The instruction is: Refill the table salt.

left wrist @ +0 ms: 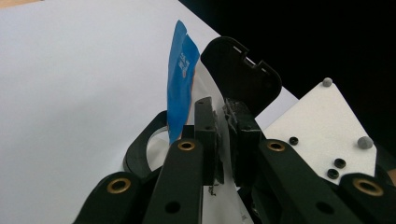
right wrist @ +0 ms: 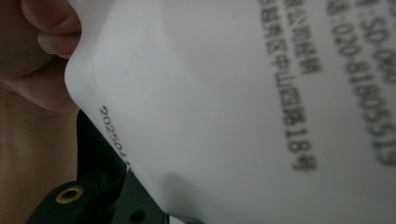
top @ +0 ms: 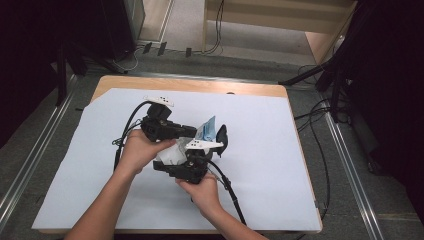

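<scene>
Pouch, white with a blue top, sits at the middle of the white sheet covering the table, held up between both grippers. Left of the pouch, the left forearm comes in from the bottom edge and angles up to the left hand, which wraps the left gripper from beneath, its body pointing rightward at the pouch. In the left gripper view its jaws are clenched on a thin white edge of the pouch, with the blue top standing upright just left of them. Just below the pouch, the right hand grips the right gripper from behind, wrist bent, the forearm coming in from the bottom edge. In the right gripper view the pouch's printed white face lies right against the camera, a fingertip touching its upper left corner; whether the right jaws are pressing on it I cannot tell.
</scene>
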{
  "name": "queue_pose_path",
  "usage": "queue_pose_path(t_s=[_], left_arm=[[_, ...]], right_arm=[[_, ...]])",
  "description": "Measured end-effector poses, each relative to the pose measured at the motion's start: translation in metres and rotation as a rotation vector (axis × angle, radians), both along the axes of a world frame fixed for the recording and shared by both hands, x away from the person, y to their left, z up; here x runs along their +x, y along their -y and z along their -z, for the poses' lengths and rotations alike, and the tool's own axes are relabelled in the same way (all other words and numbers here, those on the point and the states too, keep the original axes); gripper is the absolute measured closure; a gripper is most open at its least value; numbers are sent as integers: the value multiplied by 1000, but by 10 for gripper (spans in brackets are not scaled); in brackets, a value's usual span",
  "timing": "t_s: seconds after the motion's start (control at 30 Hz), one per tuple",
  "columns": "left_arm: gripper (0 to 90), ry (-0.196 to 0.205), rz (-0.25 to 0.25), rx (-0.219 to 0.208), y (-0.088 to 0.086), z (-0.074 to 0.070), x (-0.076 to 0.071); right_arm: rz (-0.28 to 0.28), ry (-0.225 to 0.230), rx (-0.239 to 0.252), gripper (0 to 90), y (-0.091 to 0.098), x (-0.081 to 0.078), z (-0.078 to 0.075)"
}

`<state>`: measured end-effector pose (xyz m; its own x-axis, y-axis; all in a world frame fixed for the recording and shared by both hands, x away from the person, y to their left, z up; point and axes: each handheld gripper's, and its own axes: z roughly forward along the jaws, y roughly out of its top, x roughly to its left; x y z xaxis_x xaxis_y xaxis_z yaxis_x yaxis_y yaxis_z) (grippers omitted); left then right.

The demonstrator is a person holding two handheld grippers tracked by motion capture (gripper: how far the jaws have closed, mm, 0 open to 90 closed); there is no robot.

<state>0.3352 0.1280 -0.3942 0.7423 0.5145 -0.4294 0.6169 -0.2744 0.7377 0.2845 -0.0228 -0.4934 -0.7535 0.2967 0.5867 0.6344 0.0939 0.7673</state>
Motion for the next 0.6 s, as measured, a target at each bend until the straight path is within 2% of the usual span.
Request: queue_pose_path(t_s=[0.6], left_arm=[[854,-2,-4,1,1,1,0]], right_arm=[[3,-5,-2,661,0,0,1]])
